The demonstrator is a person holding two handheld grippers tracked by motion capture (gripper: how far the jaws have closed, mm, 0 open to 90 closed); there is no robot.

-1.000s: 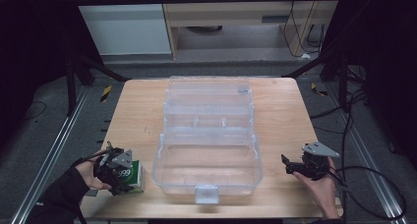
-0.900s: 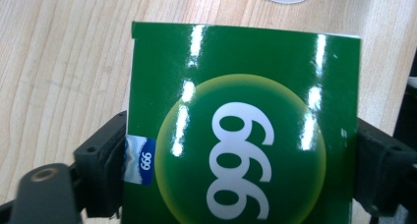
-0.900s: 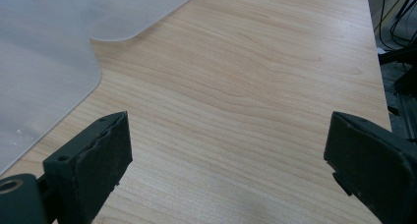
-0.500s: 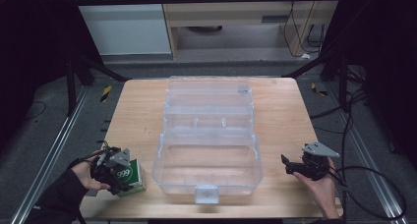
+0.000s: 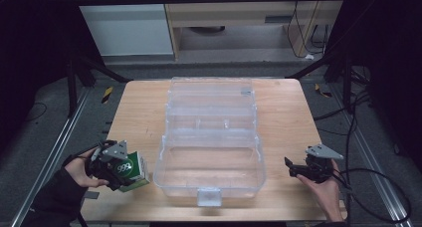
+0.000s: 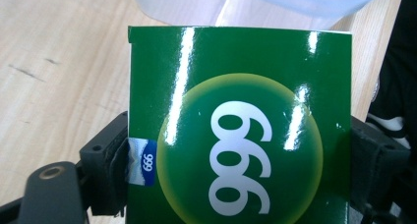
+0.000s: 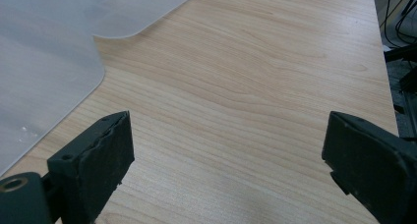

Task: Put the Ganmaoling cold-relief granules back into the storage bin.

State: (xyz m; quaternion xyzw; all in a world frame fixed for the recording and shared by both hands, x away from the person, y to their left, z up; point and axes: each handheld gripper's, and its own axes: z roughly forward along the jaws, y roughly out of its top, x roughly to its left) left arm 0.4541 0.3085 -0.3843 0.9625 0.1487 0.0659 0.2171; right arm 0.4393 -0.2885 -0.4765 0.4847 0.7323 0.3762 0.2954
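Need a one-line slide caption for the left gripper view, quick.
Left tool clamps a green box printed 999 above the wooden table.

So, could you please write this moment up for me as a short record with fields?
surface: light wooden table
centre: clear plastic storage box, opened out, nothing visible inside
left gripper: jaws just closed, now clamped on the green cardboard box printed 999
right gripper: open, holding nothing, above bare wood
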